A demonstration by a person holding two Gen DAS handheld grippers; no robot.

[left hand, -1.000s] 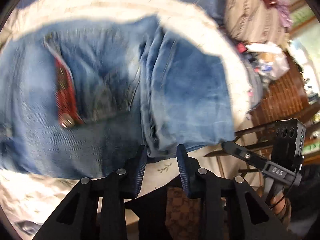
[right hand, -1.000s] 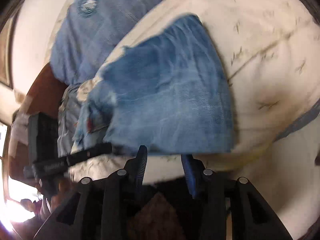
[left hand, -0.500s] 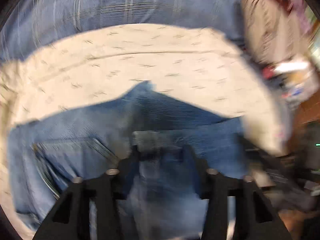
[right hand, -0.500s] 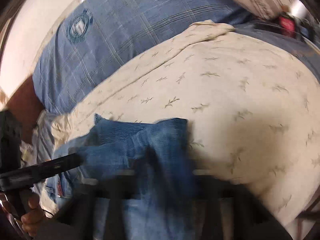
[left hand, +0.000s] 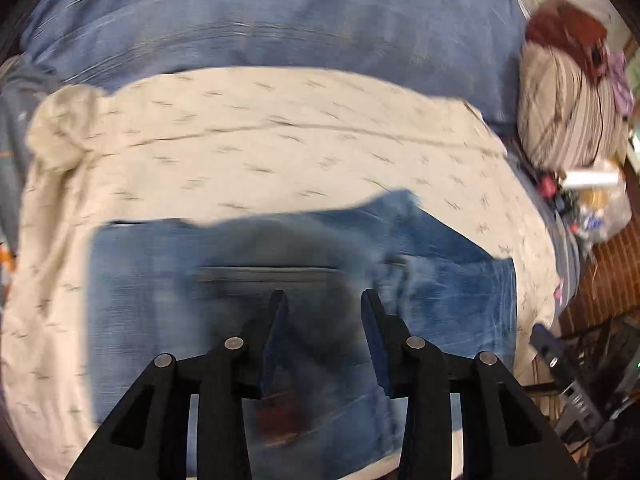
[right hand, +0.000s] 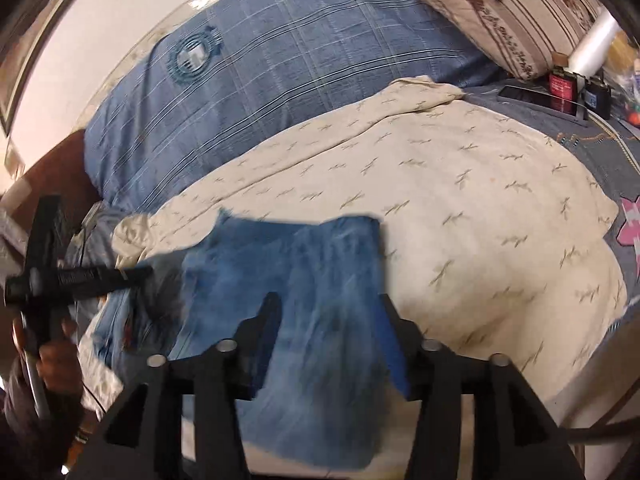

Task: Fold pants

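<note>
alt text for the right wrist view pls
Folded blue jeans lie on a cream leaf-print sheet, under the right gripper, whose fingers are opening over the denim. A blue plaid pillow sits behind; the left gripper shows at left.

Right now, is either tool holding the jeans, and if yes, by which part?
Neither holds anything. The left tool and the right tool are both opening above the folded jeans, which lie on the cream sheet; no denim is pinched.

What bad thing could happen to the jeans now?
Both grippers' jaws are opening over the folded jeans, nothing pinched. Risks: the top layer's uneven far edge may spring open. The soft, rumpled cream sheet could let the stack sag. The left gripper and right gripper hover close and might snag denim.
</note>
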